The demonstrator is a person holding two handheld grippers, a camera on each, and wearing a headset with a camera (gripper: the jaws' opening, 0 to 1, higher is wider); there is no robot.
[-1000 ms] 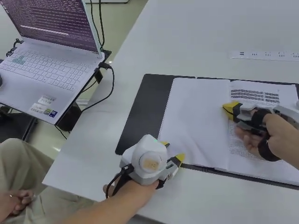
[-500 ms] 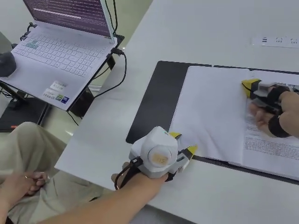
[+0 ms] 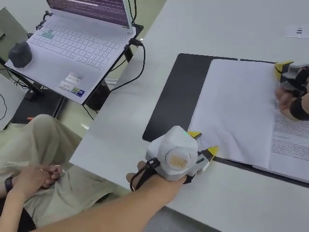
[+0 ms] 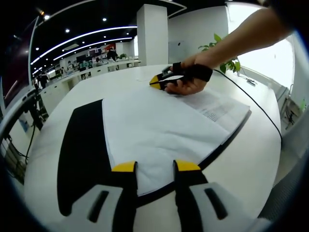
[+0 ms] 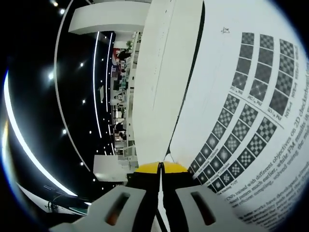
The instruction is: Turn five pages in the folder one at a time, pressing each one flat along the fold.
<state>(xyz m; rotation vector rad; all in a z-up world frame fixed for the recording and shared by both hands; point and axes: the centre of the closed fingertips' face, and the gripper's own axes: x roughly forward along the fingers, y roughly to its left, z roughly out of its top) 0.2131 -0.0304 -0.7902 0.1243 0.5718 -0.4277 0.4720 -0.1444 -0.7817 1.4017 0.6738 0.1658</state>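
Observation:
A black folder [image 3: 174,96] lies open on the white table. Its left sheet is a blank page [image 3: 236,111] and its right sheet a printed page [image 3: 289,145]. My left gripper [image 3: 203,143] sits open at the near edge of the blank page [image 4: 154,125], one yellow tip to each side and nothing clamped. My right gripper [image 3: 285,67] is shut, its tips [image 5: 159,167] down on the fold near the folder's far edge, beside the printed page [image 5: 251,96] with its checkerboard figures. From the left gripper view, the right gripper [image 4: 154,81] lies across the sheets.
A laptop [image 3: 82,43] stands open on a stand to the left of the table, with a mouse [image 3: 20,53] and cables [image 3: 135,67] by it. A seated person's knees and hand [image 3: 34,179] are at the lower left. A power strip [image 3: 299,31] lies at the far right.
My right gripper has slid along the fold toward the folder's far edge. My left gripper has stayed at the near edge of the blank page. The head camera has shifted.

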